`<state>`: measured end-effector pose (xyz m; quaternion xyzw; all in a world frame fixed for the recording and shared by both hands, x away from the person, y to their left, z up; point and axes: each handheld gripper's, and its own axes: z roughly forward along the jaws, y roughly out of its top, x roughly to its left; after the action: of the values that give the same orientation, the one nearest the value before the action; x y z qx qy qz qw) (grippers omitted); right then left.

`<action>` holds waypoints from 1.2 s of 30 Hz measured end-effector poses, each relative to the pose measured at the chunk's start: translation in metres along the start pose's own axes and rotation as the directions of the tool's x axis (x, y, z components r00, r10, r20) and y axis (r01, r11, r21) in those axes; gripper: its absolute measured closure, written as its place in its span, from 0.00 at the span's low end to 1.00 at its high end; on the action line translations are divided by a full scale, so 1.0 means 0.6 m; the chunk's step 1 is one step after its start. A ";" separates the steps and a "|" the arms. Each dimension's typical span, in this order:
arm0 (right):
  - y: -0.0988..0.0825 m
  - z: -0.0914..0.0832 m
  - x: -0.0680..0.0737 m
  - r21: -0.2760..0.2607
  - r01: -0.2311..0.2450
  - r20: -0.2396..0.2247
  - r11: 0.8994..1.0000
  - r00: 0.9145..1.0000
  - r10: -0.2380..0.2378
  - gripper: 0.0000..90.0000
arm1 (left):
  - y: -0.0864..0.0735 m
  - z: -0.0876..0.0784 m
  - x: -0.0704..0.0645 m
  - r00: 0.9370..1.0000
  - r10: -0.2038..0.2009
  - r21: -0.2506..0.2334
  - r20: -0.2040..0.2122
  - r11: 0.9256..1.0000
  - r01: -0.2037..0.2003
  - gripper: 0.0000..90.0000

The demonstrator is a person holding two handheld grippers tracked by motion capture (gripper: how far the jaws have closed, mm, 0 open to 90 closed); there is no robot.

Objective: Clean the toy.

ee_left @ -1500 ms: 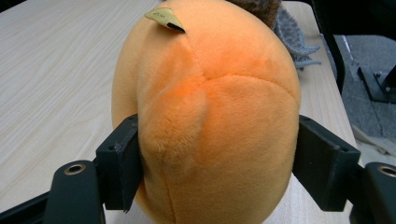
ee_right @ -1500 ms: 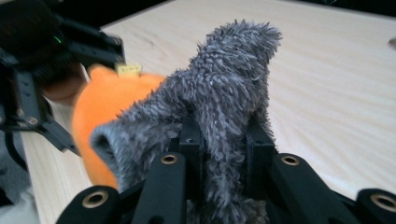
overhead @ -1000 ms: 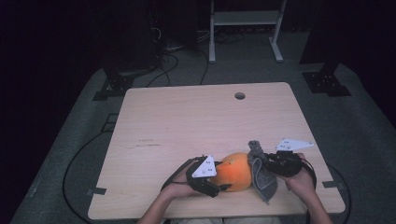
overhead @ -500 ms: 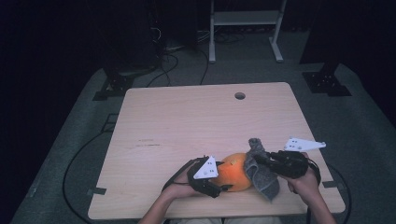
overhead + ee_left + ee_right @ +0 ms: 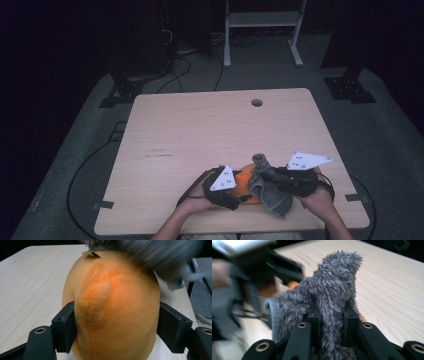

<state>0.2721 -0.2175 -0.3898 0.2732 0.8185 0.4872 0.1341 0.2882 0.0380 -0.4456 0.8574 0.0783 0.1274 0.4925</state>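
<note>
An orange plush toy rests on the wooden table near its front edge. My left gripper is shut on the toy, one jaw pressing each side. A shaggy grey cloth is pinched in my right gripper, which is shut on it. The cloth drapes over the toy's right side and top, hiding part of it. In the right gripper view, the left gripper appears blurred close by.
The table has a round cable hole at its far side. Cables trail over the dark floor to the left. A white frame and black stands are beyond the far edge.
My right gripper has shifted and lifted slightly with the grey cloth, dragging it over the toy's right side. The left gripper and the toy have stayed put.
</note>
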 end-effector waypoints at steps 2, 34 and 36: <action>-0.001 0.002 0.001 0.019 0.004 0.040 1.000 0.999 -0.005 0.81 | 0.002 0.001 -0.002 1.000 0.007 -0.003 -0.005 1.000 -0.007 0.29; -0.053 -0.025 -0.081 -0.015 -0.207 0.080 0.978 0.975 0.207 0.82 | -0.016 -0.006 0.007 0.999 0.018 -0.007 0.039 1.000 -0.018 0.35; -0.047 -0.030 -0.075 -0.056 -0.211 0.016 0.976 0.977 0.212 0.82 | -0.017 -0.004 0.009 0.999 0.008 -0.014 0.040 1.000 -0.007 0.35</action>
<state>0.2913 -0.2673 -0.4075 0.3603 0.7698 0.5176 0.0980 0.2922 0.0465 -0.4522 0.8567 0.0642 0.1124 0.4993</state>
